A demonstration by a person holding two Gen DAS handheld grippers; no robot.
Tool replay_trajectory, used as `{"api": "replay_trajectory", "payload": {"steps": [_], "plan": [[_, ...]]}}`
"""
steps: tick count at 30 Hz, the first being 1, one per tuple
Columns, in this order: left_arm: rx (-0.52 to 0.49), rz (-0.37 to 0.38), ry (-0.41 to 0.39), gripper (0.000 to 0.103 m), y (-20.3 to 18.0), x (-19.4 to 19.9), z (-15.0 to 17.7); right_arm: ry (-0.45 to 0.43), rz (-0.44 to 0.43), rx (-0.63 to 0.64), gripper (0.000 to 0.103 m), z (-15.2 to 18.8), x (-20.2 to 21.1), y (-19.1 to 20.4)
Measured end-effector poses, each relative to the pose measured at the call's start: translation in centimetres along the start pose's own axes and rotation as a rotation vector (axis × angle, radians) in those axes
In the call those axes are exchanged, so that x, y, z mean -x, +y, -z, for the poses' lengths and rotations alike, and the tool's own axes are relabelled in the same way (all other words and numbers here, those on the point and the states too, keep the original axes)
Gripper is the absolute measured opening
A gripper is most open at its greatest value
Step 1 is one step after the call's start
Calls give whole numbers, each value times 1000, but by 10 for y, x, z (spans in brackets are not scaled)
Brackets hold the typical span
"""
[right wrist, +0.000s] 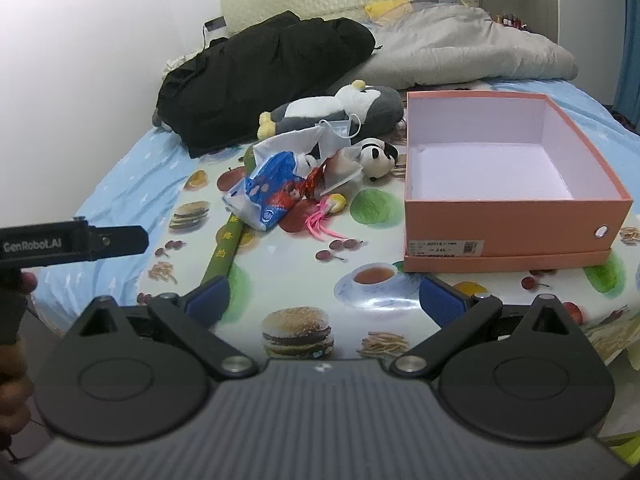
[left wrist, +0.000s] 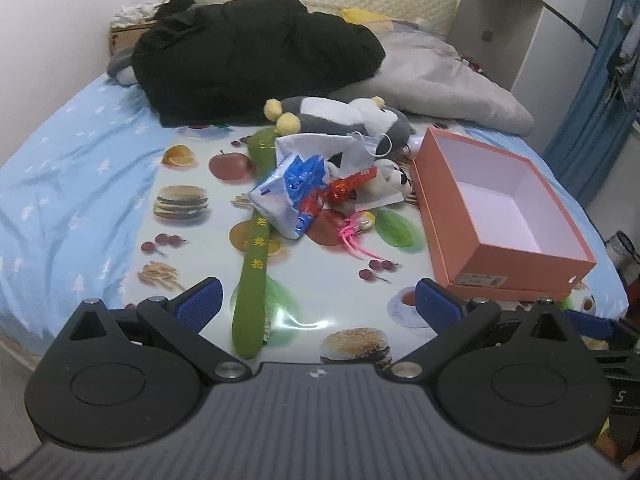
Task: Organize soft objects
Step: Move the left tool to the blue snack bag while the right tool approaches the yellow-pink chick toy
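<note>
Left gripper: jaws spread wide, blue pads apart, nothing between them. Hovering over near edge of food-print mat. Right gripper: same, wide open and empty, low over the mat's near edge.

Left wrist view, near to far:
- Green padded stick, yellow characters on it, near end lying just ahead of the open jaws, slightly toward the left pad, running toward 12 o'clock into the pile.
- Orange box, open, white inside, nothing in it, at 1–2 o'clock, near corner just beyond the right pad.
- Pile at 12 o'clock, well apart from the fingers: blue-white plastic bag on top of the stick, red wrapper touching it, pink tassel toy on the near side.
- Small black-white plush beside the box's left wall.
- Behind: white face mask draped against grey penguin plush.
- Further: black jacket at 11 o'clock, grey duvet at 1 o'clock, both on blue bedsheet.

Right wrist view: box dead ahead to 1 o'clock, close beyond the right pad; pile at 11–12 o'clock, further out. Stick's near end hidden behind the left pad. Left gripper's side visible at 9 o'clock, held by a hand.
</note>
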State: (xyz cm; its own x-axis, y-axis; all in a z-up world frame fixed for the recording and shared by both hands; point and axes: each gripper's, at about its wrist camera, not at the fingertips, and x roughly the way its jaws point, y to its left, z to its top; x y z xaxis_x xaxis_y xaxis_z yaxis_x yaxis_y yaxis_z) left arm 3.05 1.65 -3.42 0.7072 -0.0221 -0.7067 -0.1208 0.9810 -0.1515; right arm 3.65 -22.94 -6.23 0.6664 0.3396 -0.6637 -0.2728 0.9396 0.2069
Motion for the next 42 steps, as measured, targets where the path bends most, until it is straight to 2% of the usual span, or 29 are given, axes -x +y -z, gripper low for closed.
{"api": "replay_trajectory", "payload": {"steps": [2, 7, 12, 18, 23, 28, 35, 37, 40, 42], "plan": [[-12, 10, 16, 103, 0, -7, -2, 5, 18, 19, 103, -2, -6, 3], [-27, 25, 61, 103, 4, -32, -10, 38, 3, 15, 103, -10, -25, 7], [-21, 36, 102, 103, 13, -60, -22, 31, -3, 3, 103, -17, -46, 10], [-27, 19, 118, 103, 25, -91, -40, 2, 7, 23, 103, -26, -68, 15], [-16, 6, 124, 103, 34, -114, -55, 29, -33, -3, 103, -39, -98, 17], [5, 7, 137, 103, 47, -142, -69, 47, -63, 25, 103, -52, -129, 27], [-1, 35, 135, 102, 55, -188, -89, 107, -33, 8, 103, -65, -183, 24], [-3, 47, 132, 100, 57, -203, -97, 127, -29, 17, 94, -68, -200, 21], [-17, 67, 134, 96, 55, -226, -109, 154, -12, 6, 87, -73, -225, 14], [-31, 78, 132, 94, 53, -240, -116, 177, -2, 0, 75, -77, -244, 9]]}}
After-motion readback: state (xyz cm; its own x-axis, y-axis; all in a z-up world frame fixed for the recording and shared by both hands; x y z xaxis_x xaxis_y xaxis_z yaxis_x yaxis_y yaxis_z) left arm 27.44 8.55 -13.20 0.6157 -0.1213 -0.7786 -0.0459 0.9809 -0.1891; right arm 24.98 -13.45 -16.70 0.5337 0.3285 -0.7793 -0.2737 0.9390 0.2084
